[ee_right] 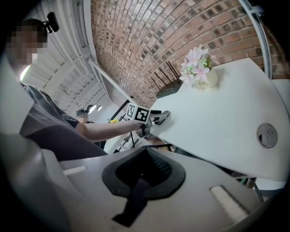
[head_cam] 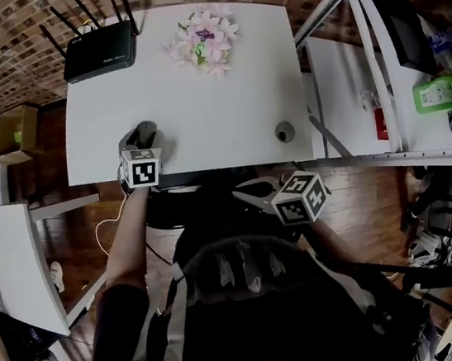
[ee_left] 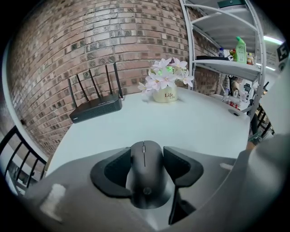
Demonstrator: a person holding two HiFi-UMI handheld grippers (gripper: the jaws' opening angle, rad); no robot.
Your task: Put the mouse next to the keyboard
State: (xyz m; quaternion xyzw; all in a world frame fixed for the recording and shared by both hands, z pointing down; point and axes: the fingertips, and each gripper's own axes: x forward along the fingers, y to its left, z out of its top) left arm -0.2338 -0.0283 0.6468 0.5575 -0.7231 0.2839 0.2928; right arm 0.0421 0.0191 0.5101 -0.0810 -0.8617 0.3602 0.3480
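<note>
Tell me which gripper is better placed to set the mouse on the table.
Left. The left gripper grips the mouse over the white table; the right gripper is shut, empty, beyond the table's edge.

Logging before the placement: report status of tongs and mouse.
Left tongs shut on mouse, at table's near edge. Right tongs shut, empty. Keyboard not in view. Router, flowers far back.

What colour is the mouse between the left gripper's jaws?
The mouse is matte black all over; the left gripper view shows it best.
</note>
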